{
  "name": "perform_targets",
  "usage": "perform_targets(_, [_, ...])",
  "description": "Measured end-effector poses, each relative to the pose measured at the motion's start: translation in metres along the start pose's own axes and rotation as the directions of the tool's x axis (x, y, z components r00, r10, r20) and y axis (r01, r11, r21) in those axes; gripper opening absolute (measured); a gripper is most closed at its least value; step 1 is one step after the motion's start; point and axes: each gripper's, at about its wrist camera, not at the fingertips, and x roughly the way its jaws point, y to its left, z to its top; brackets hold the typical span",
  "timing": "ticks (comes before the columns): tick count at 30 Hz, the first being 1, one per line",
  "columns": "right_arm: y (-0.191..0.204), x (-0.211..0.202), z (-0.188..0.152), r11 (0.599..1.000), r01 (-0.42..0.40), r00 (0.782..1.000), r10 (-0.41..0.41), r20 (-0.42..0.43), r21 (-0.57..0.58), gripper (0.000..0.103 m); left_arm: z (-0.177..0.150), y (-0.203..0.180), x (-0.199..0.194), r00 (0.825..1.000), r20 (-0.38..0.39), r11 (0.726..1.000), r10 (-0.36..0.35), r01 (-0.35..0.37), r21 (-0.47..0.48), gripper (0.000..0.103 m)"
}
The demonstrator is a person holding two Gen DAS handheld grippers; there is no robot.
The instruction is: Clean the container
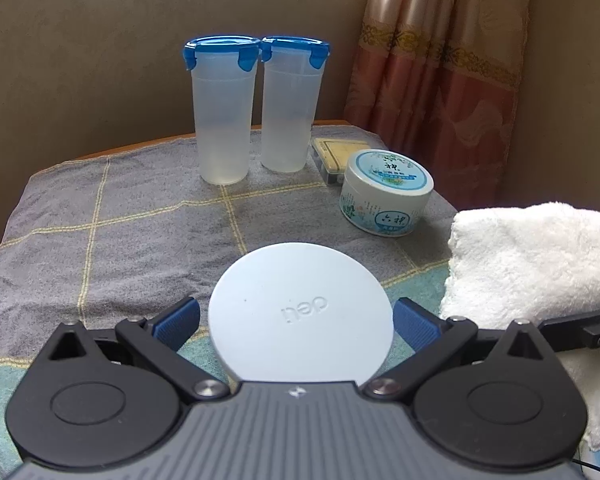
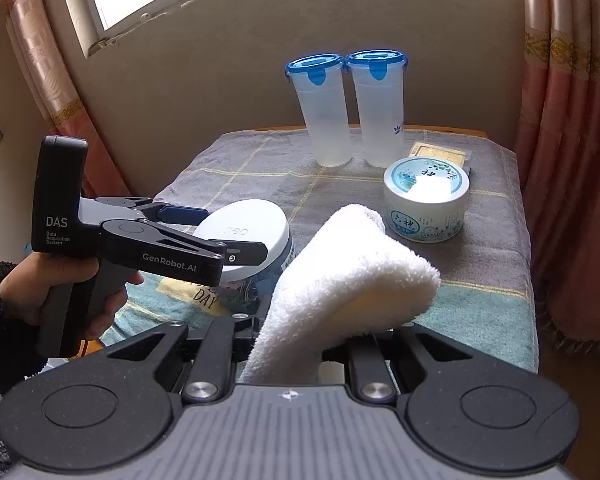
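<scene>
So the left gripper is clamped on the jar by its white lid, blue pads pressed against either side of it. The jar sits at the near edge of the table, on the checked cloth, just left of the towel. The right gripper is squeezed tight on a folded white towel, which flops forward over the jaws and hangs just beside the jar.

What could go wrong, as I see it: the grip is on the lid only, so if the lid's loose, wiping pressure could pop or twist it and the jar would skid on the cloth. The towel is also bunched thick, so a sideways swipe might shove the jar instead of rubbing it. And the floppy end blocks the right camera's view, so judging contact looks tricky. A wide swing could also clip the round tin behind it.

Count:
- two tall clear cups with blue snap lids, standing side by side at the back, touching or nearly
- one round tin
- one flat yellowish box behind the tin
- one jar, one towel
- two grippers, and one hand in view on the left one
</scene>
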Motion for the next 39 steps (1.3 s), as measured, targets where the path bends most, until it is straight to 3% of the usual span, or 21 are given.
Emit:
perform_targets(8, [-0.005, 0.004, -0.003, 0.999, -0.041, 0.999, 0.041, 0.009, 0.013, 0.019, -0.003, -0.016, 0.015, 0.995, -0.049, 0.994, 0.089, -0.086, 0.062, 0.103])
perform_targets(12, [-0.01, 0.005, -0.005, 0.999, -0.039, 0.999, 0.038, 0.01, 0.024, 0.02, -0.004, -0.015, 0.021, 0.993, -0.071, 0.995, 0.092, -0.089, 0.04, 0.103])
perform_targets(19, [-0.015, 0.007, -0.005, 0.999, -0.027, 1.0, 0.027, 0.005, 0.038, 0.02, -0.004, -0.008, 0.018, 0.997, -0.064, 0.997, 0.041, -0.037, 0.068, 0.099])
perform_targets(26, [-0.009, 0.011, -0.003, 0.999, -0.014, 1.0, 0.014, -0.011, 0.029, 0.02, -0.007, 0.002, 0.015, 0.995, -0.073, 0.98, -0.064, 0.077, 0.183, 0.099])
perform_targets(31, [-0.005, 0.014, 0.0, 1.0, 0.008, 1.0, -0.007, -0.03, 0.022, 0.02, -0.008, 0.013, 0.012, 0.976, -0.109, 0.923, -0.19, 0.215, 0.318, 0.099])
perform_targets(39, [0.006, 0.024, 0.008, 1.0, 0.031, 0.998, -0.031, -0.061, 0.0, 0.02, -0.001, 0.032, 0.016, 0.9, -0.216, 0.754, -0.379, 0.436, 0.492, 0.099])
